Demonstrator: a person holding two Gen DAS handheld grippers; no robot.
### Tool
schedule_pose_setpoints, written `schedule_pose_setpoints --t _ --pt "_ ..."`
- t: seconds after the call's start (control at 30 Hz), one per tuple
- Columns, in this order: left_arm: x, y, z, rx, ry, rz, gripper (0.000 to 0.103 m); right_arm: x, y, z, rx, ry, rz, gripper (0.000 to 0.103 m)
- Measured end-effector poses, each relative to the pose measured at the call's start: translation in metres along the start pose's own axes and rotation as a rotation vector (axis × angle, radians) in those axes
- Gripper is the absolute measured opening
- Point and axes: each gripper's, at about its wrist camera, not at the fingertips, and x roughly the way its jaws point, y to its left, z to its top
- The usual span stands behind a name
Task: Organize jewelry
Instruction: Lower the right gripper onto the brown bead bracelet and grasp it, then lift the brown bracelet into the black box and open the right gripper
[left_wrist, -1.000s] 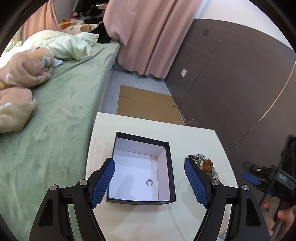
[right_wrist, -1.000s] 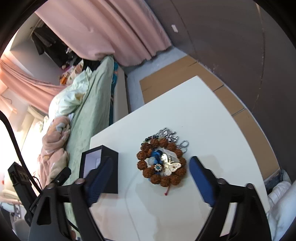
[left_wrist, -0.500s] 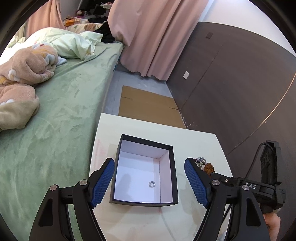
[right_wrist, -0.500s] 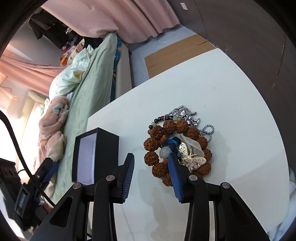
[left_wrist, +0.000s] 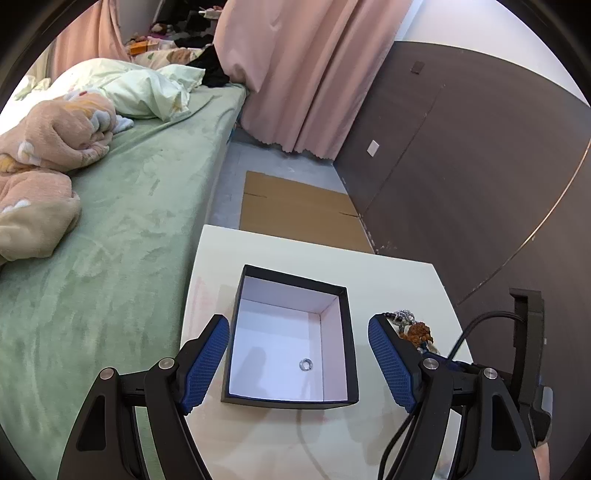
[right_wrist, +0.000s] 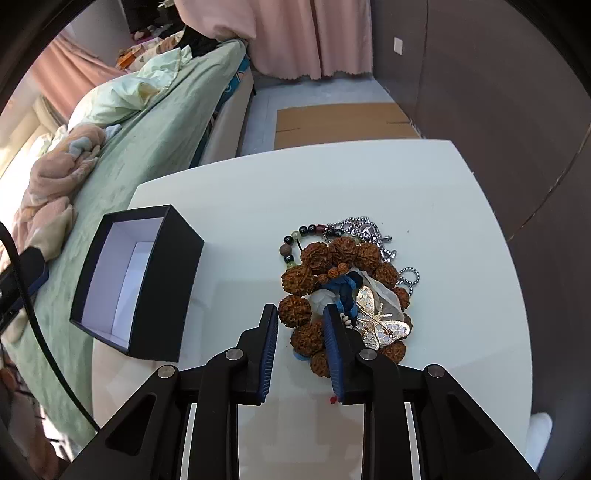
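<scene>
The jewelry pile (right_wrist: 343, 288) lies on the white surface (right_wrist: 424, 192), right of the black box (right_wrist: 136, 284). Right claw (right_wrist: 301, 332) is partly closed astride the near-left brown beads (right_wrist: 295, 310), grip not confirmed. Left claw (left_wrist: 299, 362) hangs wide open over the box. The strands look limp and tangle-prone; grasp the bead loop, not the delicate butterfly brooch (right_wrist: 380, 317).
</scene>
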Motion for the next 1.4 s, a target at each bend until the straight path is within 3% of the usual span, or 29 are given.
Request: schedule_pose_setpoints --t 0.07,0.1,0.13,0.37,0.5,0.57,0.6,0.63,0.77,1.0,1.1,1.2,1.4 --pt "-0.001 0.001 0.000 -0.004 -0.004 0.000 0.078 -0.008 -0.003 0.000 0.007 -0.022 0.013 0.021" --pt "-0.003 0.001 0.001 -0.005 -0.005 -0.001 0.078 -0.013 -0.007 0.000 0.018 -0.037 0.026 0.003" --pt "-0.004 0.002 0.001 -0.004 -0.009 -0.002 0.078 -0.018 -0.010 0.001 0.032 -0.052 0.046 0.001" --pt "-0.009 0.006 0.002 -0.010 -0.022 -0.002 0.078 -0.042 -0.037 0.004 0.142 -0.133 0.153 0.001" --pt "-0.011 0.008 0.004 -0.022 -0.024 -0.009 0.078 -0.035 -0.032 0.005 0.127 -0.066 0.212 0.004" --pt "-0.013 0.009 0.005 -0.022 -0.032 -0.009 0.078 -0.028 -0.024 0.004 0.108 -0.042 0.187 0.021" --pt "-0.014 0.009 0.005 -0.023 -0.034 -0.009 0.078 -0.025 -0.020 0.003 0.101 -0.035 0.176 0.038" --pt "-0.015 0.009 0.006 -0.025 -0.035 -0.011 0.078 -0.023 -0.016 0.003 0.089 -0.032 0.165 0.045" --pt "-0.017 0.012 0.007 -0.032 -0.037 -0.017 0.078 -0.017 -0.004 0.002 0.040 -0.023 0.137 0.045" --pt "-0.022 0.017 0.009 -0.042 -0.041 -0.027 0.078 0.009 0.008 0.002 -0.034 0.037 0.003 0.043" --pt "-0.024 0.020 0.009 -0.043 -0.041 -0.026 0.078 0.015 0.015 0.003 -0.078 0.051 -0.060 0.020" --pt "-0.027 0.025 0.010 -0.051 -0.044 -0.023 0.078 0.008 0.007 0.003 -0.026 0.035 -0.013 0.020" --pt "-0.036 0.035 0.011 -0.078 -0.059 -0.029 0.078 -0.037 -0.022 0.009 0.126 -0.088 0.144 0.020"
